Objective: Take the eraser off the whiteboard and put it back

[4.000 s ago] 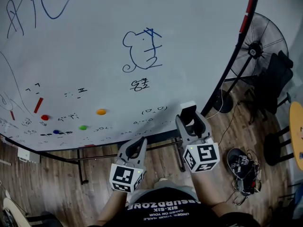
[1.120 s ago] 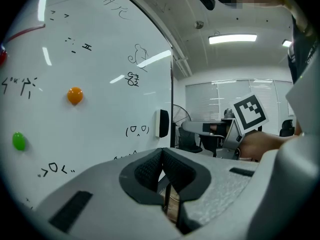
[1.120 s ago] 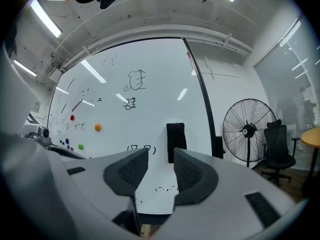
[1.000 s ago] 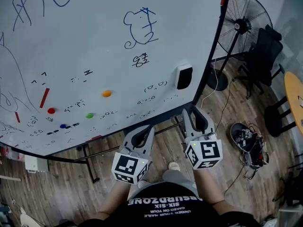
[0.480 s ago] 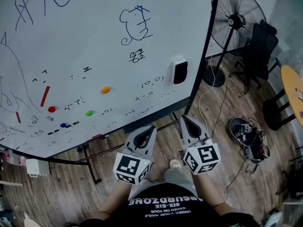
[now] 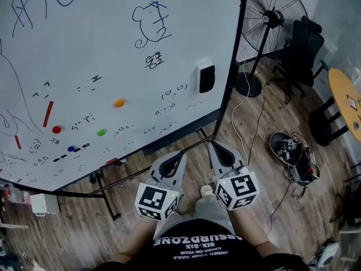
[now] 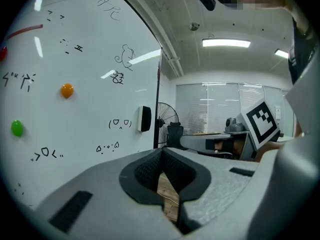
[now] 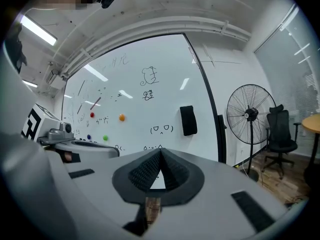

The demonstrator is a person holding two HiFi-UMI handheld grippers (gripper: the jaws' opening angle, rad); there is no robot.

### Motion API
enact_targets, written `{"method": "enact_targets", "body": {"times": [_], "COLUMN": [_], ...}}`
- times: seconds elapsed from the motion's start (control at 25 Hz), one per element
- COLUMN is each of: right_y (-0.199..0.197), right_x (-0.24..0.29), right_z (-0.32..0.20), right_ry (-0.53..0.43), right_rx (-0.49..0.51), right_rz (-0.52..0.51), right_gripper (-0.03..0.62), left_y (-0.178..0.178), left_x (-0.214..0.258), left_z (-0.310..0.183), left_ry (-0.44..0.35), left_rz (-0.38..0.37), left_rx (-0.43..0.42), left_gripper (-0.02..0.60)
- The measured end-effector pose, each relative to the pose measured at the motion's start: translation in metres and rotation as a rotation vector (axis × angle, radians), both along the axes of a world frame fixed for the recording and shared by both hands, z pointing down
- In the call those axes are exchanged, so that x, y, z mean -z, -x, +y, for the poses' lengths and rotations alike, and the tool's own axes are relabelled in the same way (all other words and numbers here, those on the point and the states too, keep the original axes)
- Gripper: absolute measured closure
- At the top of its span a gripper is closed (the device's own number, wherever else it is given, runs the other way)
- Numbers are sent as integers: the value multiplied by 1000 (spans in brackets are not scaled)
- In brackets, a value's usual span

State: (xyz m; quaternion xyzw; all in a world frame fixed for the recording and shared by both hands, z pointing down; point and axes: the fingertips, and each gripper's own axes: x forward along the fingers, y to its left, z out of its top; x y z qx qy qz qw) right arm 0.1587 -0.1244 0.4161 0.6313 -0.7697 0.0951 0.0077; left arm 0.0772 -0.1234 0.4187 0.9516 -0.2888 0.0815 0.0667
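Head view: the eraser sits upright on the whiteboard, close to the board's right edge, ahead of and above both pairs of jaws and well apart from them. Nothing props it up, so it likely clings by a magnet, as the orange magnet and green magnet farther left of the jaws appear to. That spot near the edge looks like its resting place on the board.

The left gripper and right gripper hang low in front of the person's body, side by side over the wooden floor, pointing roughly toward the board's lower edge. Held this far back, they read as idle hands rather than a reach. Whether the eraser is yet to be taken or is already back cannot be told from its place alone.

In the left gripper view the left gripper has its jaws together at the tips, with only floor showing through the gap behind the pads. The eraser stands up and slightly left of the tips. In the right gripper view the right gripper is likewise fully closed on nothing. The eraser lies above and right of its tips, and a standing fan is farther right.
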Motion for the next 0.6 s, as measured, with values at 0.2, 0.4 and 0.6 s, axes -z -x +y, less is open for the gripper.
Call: {"method": "enact_targets", "body": {"times": [0.2, 0.4, 0.6], "right_y": [1, -1, -4], "right_x": [-7, -10, -12], "right_z": [10, 19, 23], "right_ry": [23, 36, 45], "right_rx": [-9, -19, -28], "right_rz": [10, 24, 32], "right_gripper": [595, 595, 595], "left_y": [-2, -4, -7], "left_x": [-7, -11, -13], "left_z": [8, 13, 17], "left_ry": [19, 32, 39], "left_rz": [1, 7, 8], "left_rx": [-20, -31, -46], "left_gripper": [575, 574, 575]}}
